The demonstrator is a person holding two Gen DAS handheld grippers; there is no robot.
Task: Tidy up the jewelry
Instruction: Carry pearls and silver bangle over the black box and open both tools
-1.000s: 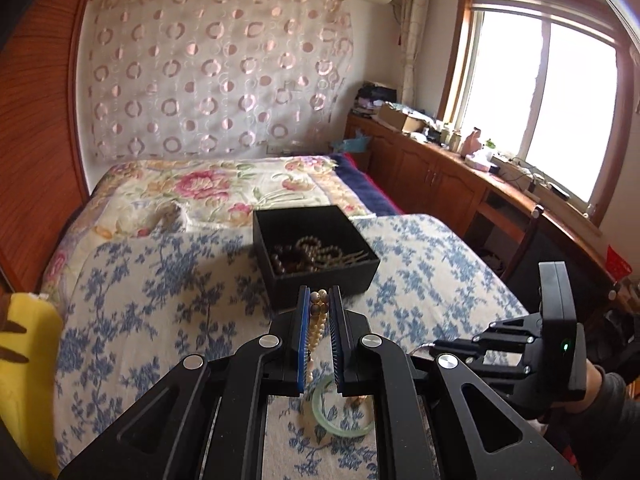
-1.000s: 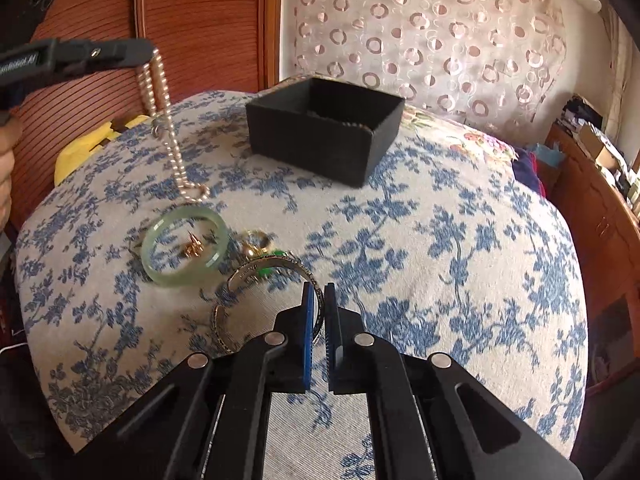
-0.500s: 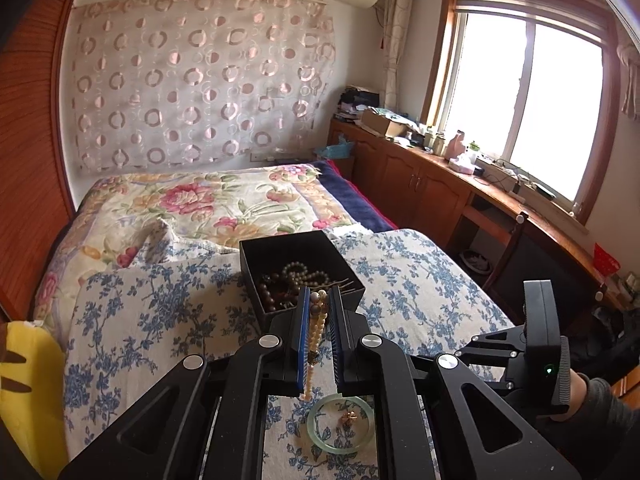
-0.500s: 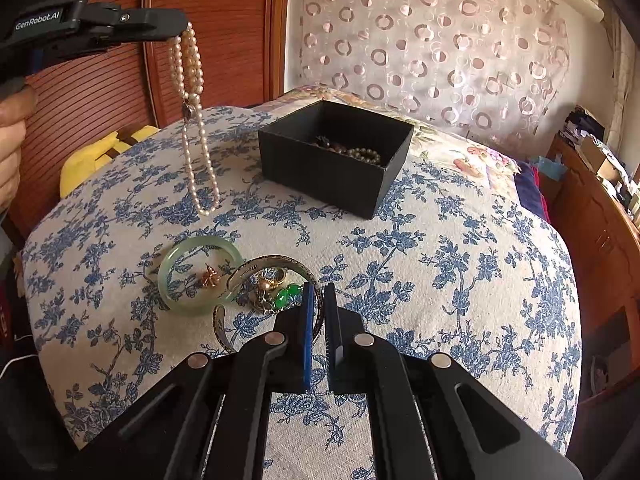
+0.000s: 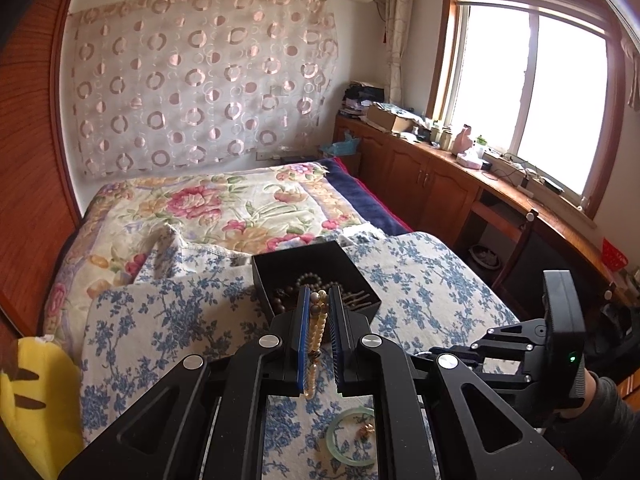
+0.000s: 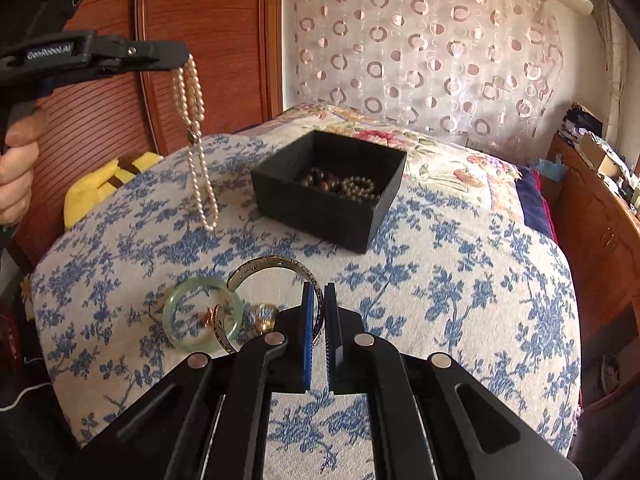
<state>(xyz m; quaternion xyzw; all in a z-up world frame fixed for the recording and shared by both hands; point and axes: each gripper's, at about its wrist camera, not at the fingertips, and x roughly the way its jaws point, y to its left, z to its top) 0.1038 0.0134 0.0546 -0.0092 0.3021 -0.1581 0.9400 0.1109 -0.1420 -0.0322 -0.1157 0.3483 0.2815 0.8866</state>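
**Two pieces aloft, neither yet in the box**

The left tongs point(image 6: 182, 60), upper left of the right-wrist frame, are clamped on a pearl necklace point(image 6: 196, 140) dangling over the bedspread point(image 6: 460, 280); its swinging tail could snag the black box point(image 6: 328, 208) rim. The right tongs point(image 6: 319, 304) pinch an engraved cuff bangle point(image 6: 280, 264), a thin grip that could slip. The cuff's lower arc is hidden behind the jade bangle point(image 6: 202, 318).
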